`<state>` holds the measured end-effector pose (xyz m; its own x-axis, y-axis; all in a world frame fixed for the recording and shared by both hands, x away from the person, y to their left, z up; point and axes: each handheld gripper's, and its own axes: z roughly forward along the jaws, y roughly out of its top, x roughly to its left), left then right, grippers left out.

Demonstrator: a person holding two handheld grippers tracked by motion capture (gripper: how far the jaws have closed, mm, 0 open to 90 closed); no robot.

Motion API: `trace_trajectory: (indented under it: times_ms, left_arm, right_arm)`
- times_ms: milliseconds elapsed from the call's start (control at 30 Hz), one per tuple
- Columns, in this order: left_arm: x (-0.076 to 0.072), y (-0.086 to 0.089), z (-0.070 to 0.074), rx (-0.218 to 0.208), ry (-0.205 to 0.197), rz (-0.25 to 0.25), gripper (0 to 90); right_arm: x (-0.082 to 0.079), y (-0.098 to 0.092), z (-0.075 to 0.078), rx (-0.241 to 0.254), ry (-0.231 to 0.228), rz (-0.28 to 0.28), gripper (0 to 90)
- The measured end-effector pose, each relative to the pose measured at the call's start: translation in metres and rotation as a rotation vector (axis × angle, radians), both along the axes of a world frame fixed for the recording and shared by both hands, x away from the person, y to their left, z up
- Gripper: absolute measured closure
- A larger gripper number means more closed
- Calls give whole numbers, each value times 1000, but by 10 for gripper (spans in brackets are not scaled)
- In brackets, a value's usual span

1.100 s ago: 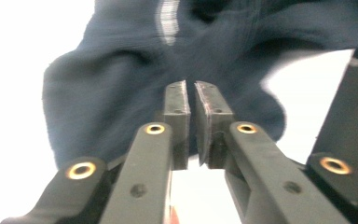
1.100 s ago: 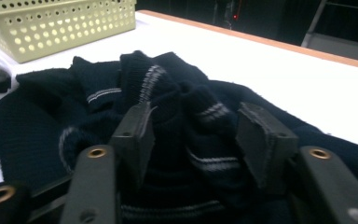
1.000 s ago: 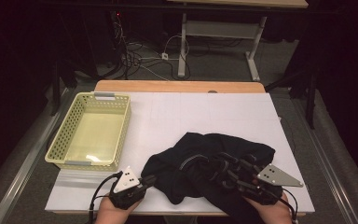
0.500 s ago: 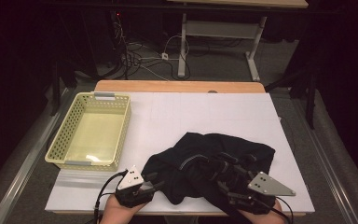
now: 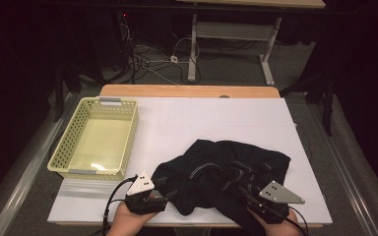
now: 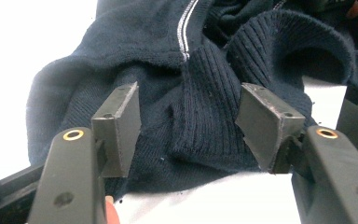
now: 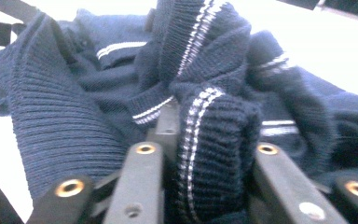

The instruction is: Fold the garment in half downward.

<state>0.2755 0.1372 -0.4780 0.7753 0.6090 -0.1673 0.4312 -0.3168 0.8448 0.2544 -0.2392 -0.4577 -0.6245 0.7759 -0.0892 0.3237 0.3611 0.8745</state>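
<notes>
Two grippers work the navy sweater [image 5: 226, 172] beside the yellow basket [image 5: 61, 160]: left gripper [image 6: 189, 121] just opening around a ribbed fold, right gripper [image 7: 209, 154] just clamping a striped cuff [image 7: 209, 140].

Yellow perforated basket [image 5: 95, 140] at left on white table cover [image 5: 216, 123], standing empty, well apart from the near edge. Wooden table edge [image 5: 189, 91] visible beyond cover. Farther back on floor: tangled cables [image 5: 147, 56] and white-legged desk frame [image 5: 231, 34], background dark.
</notes>
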Motion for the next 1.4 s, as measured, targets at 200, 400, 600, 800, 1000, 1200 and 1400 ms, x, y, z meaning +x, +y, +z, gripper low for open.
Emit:
trace_trajectory:
  times_ms: [200,400,600,800,1000,1200,1400]
  left_arm:
    - [-1,2,0,4,-2,4,388]
    - [1,5,-1,6,-4,18,388]
    - [2,0,3,2,-19,33,303]
    - [11,-22,30,-2,-52,28,194]
    - [29,-83,44,72,-63,-82,165]
    - [47,-134,18,244,29,-180,348]
    - [46,-130,17,275,-10,-194,730]
  right_arm:
    - [-1,-28,15,29,-61,-69,794]
    - [1,-75,25,73,-97,-190,796]
    - [6,-106,18,90,-88,-277,789]
    - [13,-107,5,97,-30,-284,671]
    - [12,-106,11,125,-41,-289,517]
    - [9,-100,16,126,-63,-276,466]
    - [9,-96,18,119,-68,-260,456]
